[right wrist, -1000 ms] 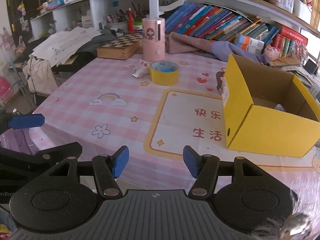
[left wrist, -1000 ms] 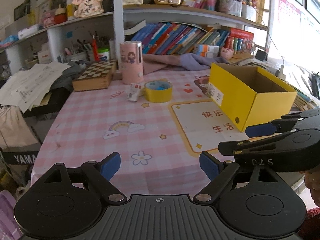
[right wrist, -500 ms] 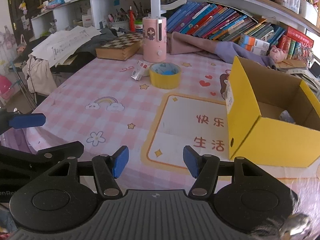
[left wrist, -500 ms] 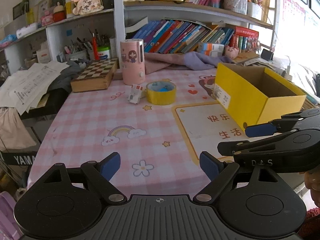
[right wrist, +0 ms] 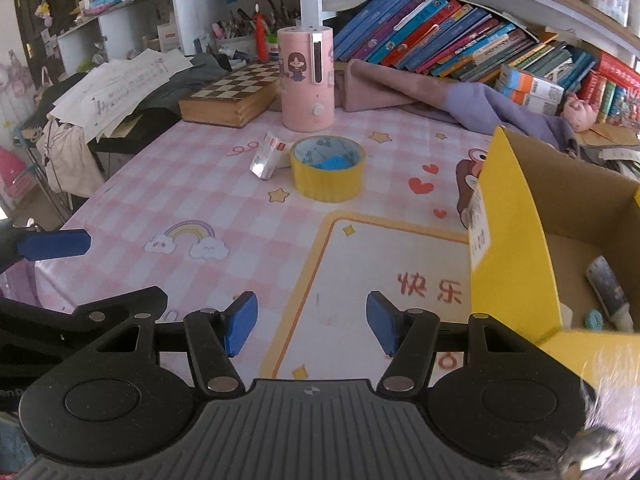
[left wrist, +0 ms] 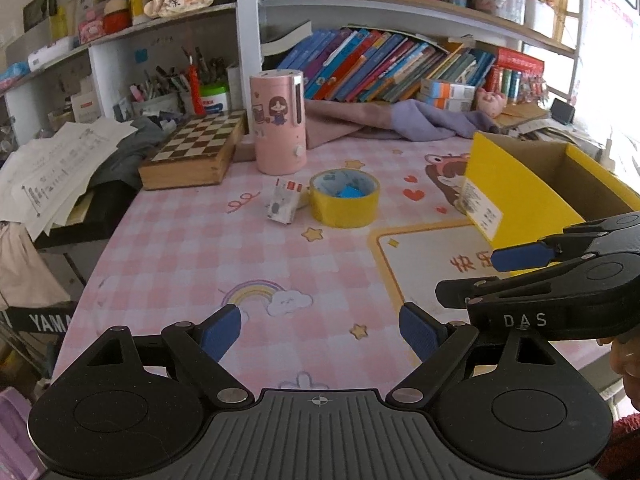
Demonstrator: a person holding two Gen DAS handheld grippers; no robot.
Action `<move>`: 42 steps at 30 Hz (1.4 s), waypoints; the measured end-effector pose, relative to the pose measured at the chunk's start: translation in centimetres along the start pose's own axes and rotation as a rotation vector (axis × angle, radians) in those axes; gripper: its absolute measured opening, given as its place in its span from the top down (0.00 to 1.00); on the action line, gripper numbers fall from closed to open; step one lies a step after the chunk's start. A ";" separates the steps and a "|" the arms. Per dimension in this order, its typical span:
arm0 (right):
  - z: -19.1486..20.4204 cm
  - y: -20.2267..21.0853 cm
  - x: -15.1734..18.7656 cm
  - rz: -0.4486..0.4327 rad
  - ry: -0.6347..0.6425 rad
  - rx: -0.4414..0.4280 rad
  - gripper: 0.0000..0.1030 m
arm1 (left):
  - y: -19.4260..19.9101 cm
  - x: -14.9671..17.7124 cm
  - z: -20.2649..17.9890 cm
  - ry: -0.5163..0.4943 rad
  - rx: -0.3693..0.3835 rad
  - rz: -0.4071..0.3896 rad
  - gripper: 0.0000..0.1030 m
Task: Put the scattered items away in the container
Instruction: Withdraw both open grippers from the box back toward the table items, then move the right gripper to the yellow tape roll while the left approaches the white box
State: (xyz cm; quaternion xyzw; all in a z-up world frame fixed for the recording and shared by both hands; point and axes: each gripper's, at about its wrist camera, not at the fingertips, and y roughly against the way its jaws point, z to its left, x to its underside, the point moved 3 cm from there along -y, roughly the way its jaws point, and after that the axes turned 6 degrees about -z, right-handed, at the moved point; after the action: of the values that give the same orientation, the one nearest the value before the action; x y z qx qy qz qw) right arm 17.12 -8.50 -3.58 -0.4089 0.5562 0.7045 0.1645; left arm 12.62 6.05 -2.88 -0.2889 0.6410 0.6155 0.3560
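A yellow tape roll (left wrist: 345, 197) (right wrist: 327, 169) lies flat on the pink checked tablecloth, a small white and red carton (left wrist: 285, 201) (right wrist: 269, 156) touching its left side. The open yellow box (left wrist: 516, 196) (right wrist: 516, 248) stands at the right; a grey tube and a small teal piece (right wrist: 594, 317) lie inside it. My left gripper (left wrist: 320, 330) hovers open and empty over the near table, well short of the tape. My right gripper (right wrist: 308, 322) is open too, nothing between its blue pads, just left of the box.
A pink cylinder with a cartoon girl (left wrist: 278, 122) and a chessboard box (left wrist: 192, 152) stand behind the tape. Folded cloth (left wrist: 384, 120), leaning books and shelves line the back. Papers (left wrist: 60, 160) overhang the left edge. The other gripper's arm (left wrist: 560, 280) crosses the left wrist view's right side.
Both grippers have moved forward over the table, so the tape, the carton and the yellow box look nearer and larger. Their openings are unchanged.
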 end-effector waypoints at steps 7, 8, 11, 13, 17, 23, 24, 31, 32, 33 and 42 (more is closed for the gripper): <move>-0.7 -2.7 -2.0 0.010 0.005 -0.017 0.40 | -2.5 -1.2 1.0 0.027 -0.025 0.018 0.14; -0.9 -3.1 -2.3 0.011 0.004 -0.018 0.39 | -2.8 -1.4 1.2 0.031 -0.030 0.019 0.14; -1.3 -4.2 -3.2 0.012 0.002 -0.020 0.38 | -3.9 -1.8 1.7 0.040 -0.048 0.026 0.14; -1.5 -5.0 -3.8 0.011 0.001 -0.020 0.36 | -4.6 -2.1 2.1 0.046 -0.060 0.028 0.14; -1.9 -6.7 -5.0 0.017 -0.014 -0.024 0.34 | -5.7 -3.1 3.0 0.054 -0.086 0.015 0.14; -1.4 -9.2 -7.0 -0.010 0.038 -0.003 0.26 | -7.5 -3.9 4.2 0.049 -0.112 0.014 0.14; -1.4 -9.7 -7.3 -0.009 0.040 -0.003 0.26 | -7.8 -4.0 4.4 0.049 -0.116 0.016 0.14; -1.0 -13.9 -8.9 0.013 0.061 0.021 0.14 | -9.4 -4.3 5.5 0.057 -0.132 0.041 0.14; -1.0 -14.5 -9.0 0.017 0.065 0.030 0.14 | -9.7 -4.4 5.7 0.056 -0.134 0.044 0.14; -1.0 -15.1 -9.1 0.019 0.070 0.038 0.13 | -9.9 -4.4 5.8 0.055 -0.135 0.047 0.14; -1.2 -19.6 -9.7 0.068 0.079 0.057 0.12 | -12.8 -4.7 6.1 0.036 -0.114 0.069 0.14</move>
State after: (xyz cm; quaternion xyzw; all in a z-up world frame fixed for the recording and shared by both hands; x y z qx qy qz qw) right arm 36.95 -1.04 -8.97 -0.4125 0.5957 0.6769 0.1300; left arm 26.34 10.86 -6.42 -0.2973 0.6209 0.6577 0.3059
